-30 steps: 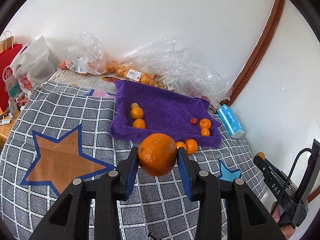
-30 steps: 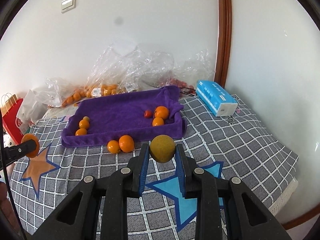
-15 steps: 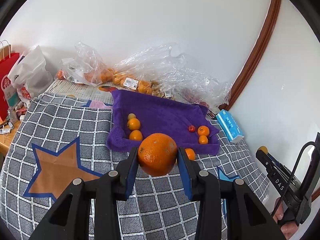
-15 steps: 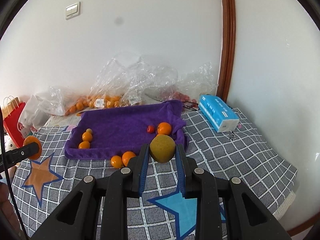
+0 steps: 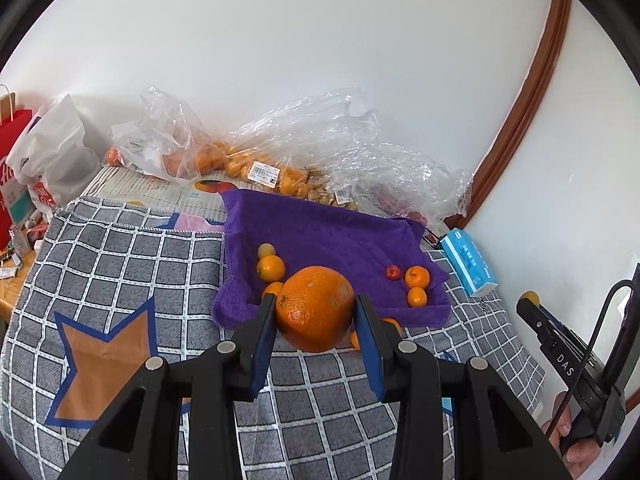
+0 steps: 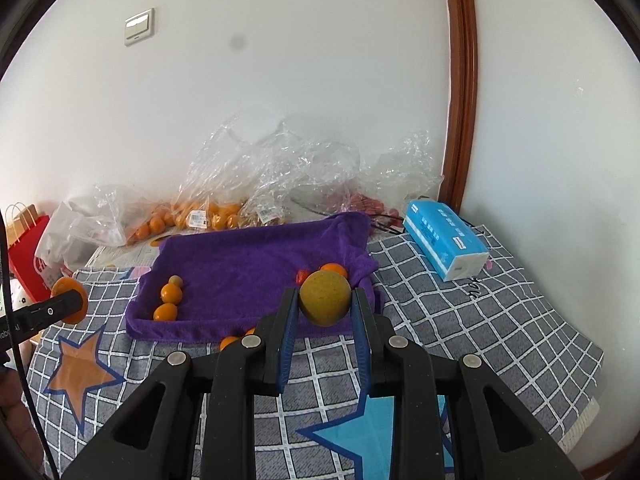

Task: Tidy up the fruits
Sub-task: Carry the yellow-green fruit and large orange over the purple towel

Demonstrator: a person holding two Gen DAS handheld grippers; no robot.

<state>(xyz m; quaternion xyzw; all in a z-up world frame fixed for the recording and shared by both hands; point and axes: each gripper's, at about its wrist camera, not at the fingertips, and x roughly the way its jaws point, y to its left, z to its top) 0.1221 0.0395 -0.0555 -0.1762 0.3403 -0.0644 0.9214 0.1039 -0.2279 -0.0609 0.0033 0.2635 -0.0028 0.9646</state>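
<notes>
The left claw point(image 5: 315, 316) is clamped on a large round orange point(image 5: 315, 308), held off the checked cloth point(image 5: 120, 256). The right claw point(image 6: 325, 304) is nearly closed on a yellow-brown fruit point(image 6: 325, 298); its body reads "DAS". Just beyond both lies a purple towel point(image 6: 256, 264) carrying small oranges point(image 6: 171, 293). Farther back, clear bags point(image 5: 192, 156) with price stickers hold more oranges beside a blue tissue pack point(image 6: 444, 236).
</notes>
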